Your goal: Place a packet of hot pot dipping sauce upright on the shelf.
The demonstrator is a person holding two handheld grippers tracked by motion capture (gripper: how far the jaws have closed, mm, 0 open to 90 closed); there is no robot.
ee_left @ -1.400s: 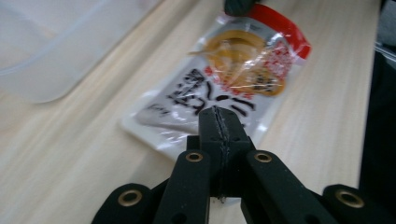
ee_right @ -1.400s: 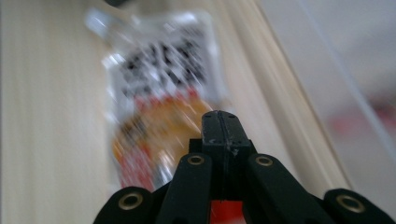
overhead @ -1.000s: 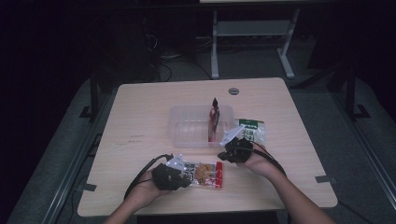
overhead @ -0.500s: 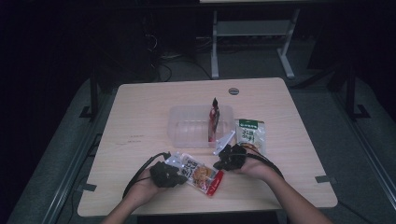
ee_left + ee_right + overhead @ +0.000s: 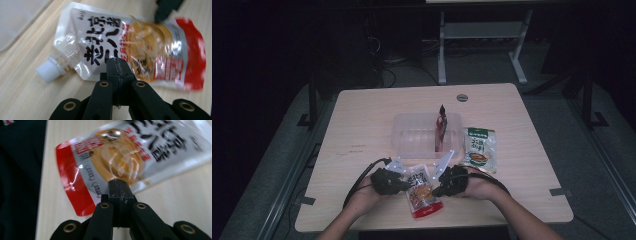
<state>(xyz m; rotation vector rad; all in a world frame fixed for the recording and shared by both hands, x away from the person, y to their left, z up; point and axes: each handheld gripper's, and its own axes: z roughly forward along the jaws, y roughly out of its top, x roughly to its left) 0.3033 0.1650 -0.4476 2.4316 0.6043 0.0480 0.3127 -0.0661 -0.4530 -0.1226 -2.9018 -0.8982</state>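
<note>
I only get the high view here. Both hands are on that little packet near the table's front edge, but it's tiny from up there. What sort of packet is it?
Observer: A spouted pouch with a white screw cap at one corner, seen in the left gripper view.
Operator: Is either gripper really pinching it?
Observer: The left gripper has its jaws shut together on the pouch's long edge, near the spout end.
Operator: And the other one?
Observer: The right gripper is shut on the opposite long edge, closer to the red band at the pouch's bottom.
Operator: Any printing on it?
Observer: Large black characters on white, plus an orange food picture in the middle.
</note>
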